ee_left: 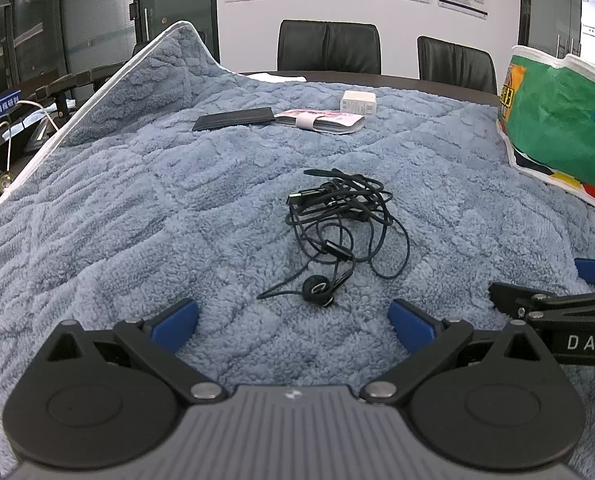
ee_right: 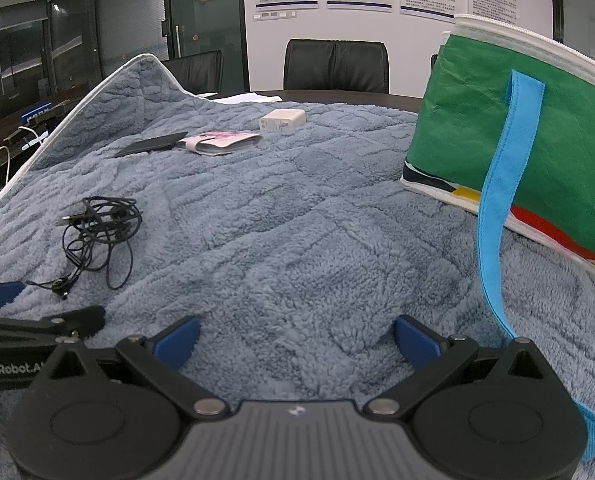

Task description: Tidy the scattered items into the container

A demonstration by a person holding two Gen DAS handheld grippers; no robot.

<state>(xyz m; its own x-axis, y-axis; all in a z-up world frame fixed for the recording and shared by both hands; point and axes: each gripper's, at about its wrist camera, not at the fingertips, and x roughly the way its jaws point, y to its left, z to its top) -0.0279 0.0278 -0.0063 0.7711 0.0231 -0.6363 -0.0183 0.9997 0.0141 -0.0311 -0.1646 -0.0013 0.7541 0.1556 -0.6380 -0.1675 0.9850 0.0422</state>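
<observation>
Left wrist view: the left gripper (ee_left: 293, 326) is held low over the blanket (ee_left: 137, 208), fingers spread apart and empty, pointed at the earphones (ee_left: 339, 228) lying at 12 o'clock. The right gripper (ee_right: 295, 340), also spread wide and empty, is seen level beside it. The bag (ee_right: 537, 152) stands at 2 o'clock; wallet (ee_left: 233, 119), booklet (ee_left: 321, 121) and charger (ee_left: 358, 103) lie beyond.

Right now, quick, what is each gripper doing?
Left gripper: open, holding nothing, just short of the earphones.
Right gripper: open, holding nothing, over the blanket.
</observation>
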